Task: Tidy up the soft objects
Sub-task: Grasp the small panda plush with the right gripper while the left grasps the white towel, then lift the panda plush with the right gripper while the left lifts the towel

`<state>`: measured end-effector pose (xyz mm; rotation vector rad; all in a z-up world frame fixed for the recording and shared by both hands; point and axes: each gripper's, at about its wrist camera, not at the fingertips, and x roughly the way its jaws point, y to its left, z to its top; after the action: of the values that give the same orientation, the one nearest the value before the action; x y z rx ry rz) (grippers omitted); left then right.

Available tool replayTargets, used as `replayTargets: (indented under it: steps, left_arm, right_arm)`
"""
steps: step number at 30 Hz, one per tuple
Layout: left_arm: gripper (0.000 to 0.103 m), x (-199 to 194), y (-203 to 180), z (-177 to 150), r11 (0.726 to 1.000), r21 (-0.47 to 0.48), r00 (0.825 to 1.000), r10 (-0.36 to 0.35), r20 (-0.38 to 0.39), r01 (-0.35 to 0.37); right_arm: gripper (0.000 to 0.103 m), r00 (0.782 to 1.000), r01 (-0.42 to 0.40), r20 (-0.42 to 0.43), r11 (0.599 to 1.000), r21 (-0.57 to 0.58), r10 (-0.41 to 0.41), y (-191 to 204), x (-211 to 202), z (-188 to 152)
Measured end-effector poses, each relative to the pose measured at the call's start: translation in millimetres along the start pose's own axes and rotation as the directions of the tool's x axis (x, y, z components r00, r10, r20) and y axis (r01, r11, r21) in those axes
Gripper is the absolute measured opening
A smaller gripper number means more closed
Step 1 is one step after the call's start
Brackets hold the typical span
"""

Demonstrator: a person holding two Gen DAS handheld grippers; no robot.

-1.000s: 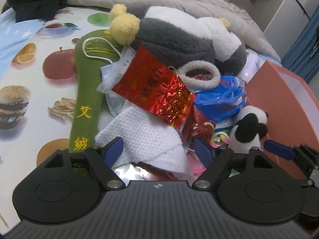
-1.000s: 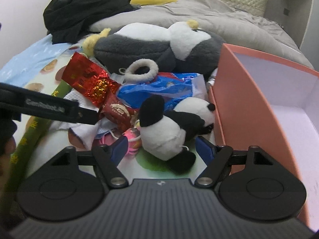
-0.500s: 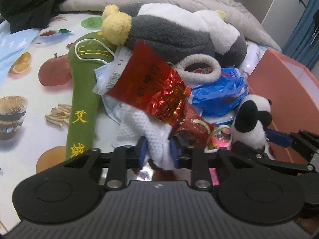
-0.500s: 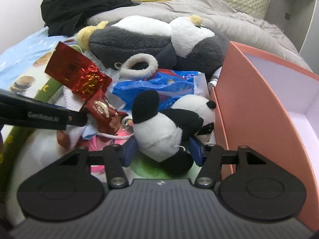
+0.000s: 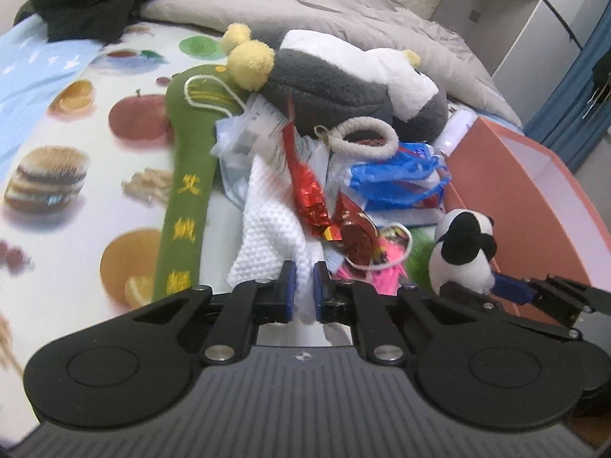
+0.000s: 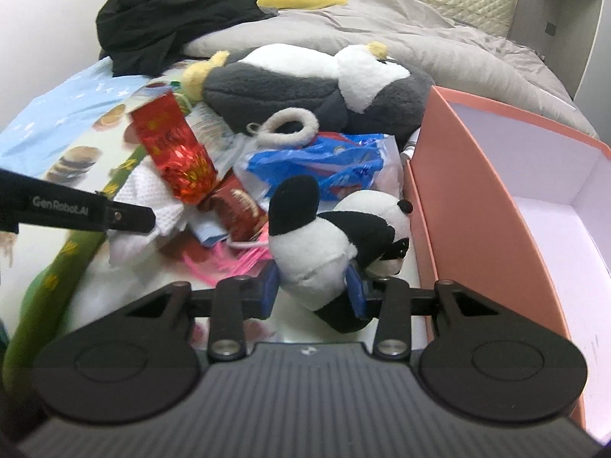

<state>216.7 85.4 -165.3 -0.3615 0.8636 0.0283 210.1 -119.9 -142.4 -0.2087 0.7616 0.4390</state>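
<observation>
My left gripper [image 5: 303, 286] is shut on a white knitted cloth [image 5: 273, 236] and lifts its near edge off the pile; the red foil bag [image 5: 307, 194] on it stands tipped on edge. My right gripper [image 6: 314, 289] is shut on a small panda plush [image 6: 332, 240], also in the left wrist view [image 5: 462, 255], just left of the open pink box [image 6: 462, 191]. A large grey and white plush [image 5: 343, 76] lies behind the pile. A long green fabric strip [image 5: 185, 191] lies to the left.
The pile on the fruit-print sheet [image 5: 76, 175] also holds a blue plastic bag [image 5: 393, 179], a small red packet [image 5: 355, 236], pink strands [image 5: 378, 271] and a white looped ring [image 5: 366, 141]. Black clothes [image 6: 168, 26] and a grey duvet [image 6: 439, 49] lie behind.
Both grippers closed: the left on the white cloth, the right on the small panda. The cloth rose and the red foil bag tipped upright.
</observation>
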Motion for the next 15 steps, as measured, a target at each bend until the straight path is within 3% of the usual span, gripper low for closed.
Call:
replayTargets:
  steps: [15]
  left_arm:
    - [0.012, -52, -3, -55, 0.998, -0.041, 0.998, -0.053, -0.033, 0.051]
  right_arm:
    - [0.043, 0.996, -0.024, -0.086, 0.999, -0.023, 0.022, 17, -42, -36]
